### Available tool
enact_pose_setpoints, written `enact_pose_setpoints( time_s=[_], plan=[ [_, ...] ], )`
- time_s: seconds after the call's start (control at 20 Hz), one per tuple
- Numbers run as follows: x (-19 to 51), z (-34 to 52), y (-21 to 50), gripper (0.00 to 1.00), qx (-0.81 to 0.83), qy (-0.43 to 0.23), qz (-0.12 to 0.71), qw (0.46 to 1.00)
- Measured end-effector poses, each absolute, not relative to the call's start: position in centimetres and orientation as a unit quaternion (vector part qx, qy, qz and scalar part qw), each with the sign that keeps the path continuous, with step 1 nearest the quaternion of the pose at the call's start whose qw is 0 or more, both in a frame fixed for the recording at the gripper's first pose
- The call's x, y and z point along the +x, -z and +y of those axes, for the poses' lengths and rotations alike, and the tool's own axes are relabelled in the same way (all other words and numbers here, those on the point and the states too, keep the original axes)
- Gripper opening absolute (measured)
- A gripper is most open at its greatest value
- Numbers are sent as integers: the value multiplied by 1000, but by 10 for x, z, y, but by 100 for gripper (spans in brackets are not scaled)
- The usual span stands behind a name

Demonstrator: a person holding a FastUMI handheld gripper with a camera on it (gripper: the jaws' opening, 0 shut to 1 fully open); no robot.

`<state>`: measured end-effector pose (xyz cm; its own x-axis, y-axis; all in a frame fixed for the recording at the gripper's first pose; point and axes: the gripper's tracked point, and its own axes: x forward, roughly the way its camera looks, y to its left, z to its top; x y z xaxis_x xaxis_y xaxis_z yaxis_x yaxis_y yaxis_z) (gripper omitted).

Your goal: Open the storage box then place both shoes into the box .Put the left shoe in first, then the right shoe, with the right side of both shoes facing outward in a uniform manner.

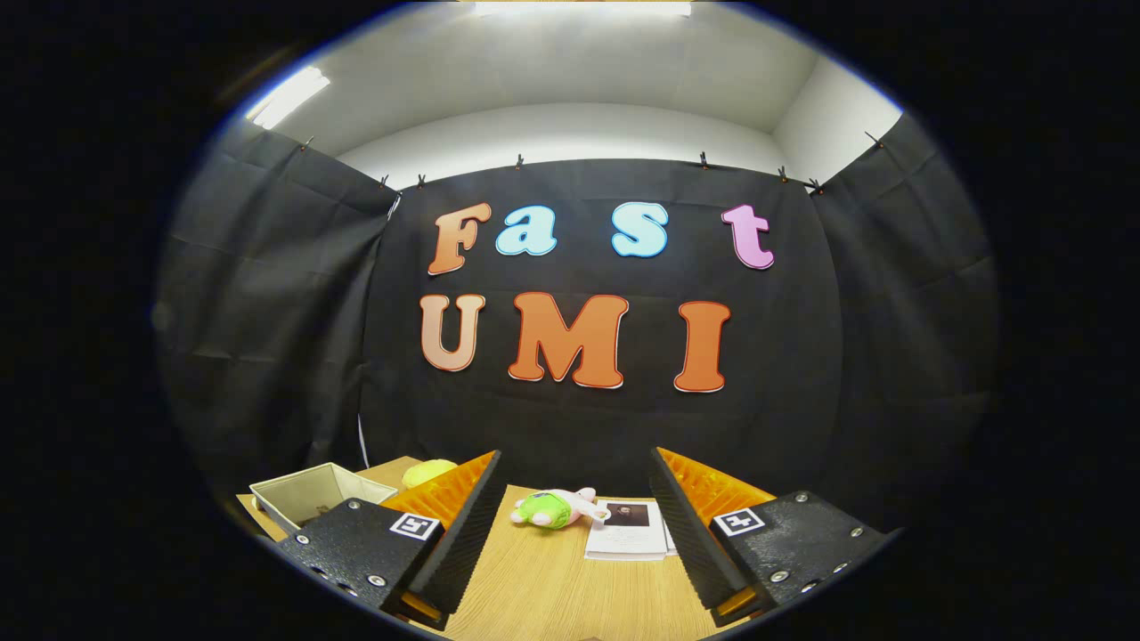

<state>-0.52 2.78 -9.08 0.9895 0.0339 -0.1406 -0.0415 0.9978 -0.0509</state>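
While the gripper (574, 525) hangs above a wooden table (552, 588), its two fingers stand wide apart and hold nothing. Beyond the left finger, off to the left and near the table's far edge, sits an open-topped pale storage box (312, 492). A small plush toy (552, 508) and a booklet (628, 530) lie ahead between the fingers, so reaching the box likely means swinging left.

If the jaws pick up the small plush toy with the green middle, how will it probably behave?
The plush toy looks soft and stuffed, so it would likely squash and flop rather than stay stiff. It seems light for its size. Lying flat on the wooden table, it should slide, not roll, when pushed. The gripper is open, with the toy beyond the jaws.
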Motion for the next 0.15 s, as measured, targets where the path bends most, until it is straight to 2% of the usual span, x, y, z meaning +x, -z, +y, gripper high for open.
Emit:
enact_pose_setpoints(
  time_s=[0.15],
  plan=[
    [-3, 36, 94, 96, -22, -24, 75, 997]
  ],
)
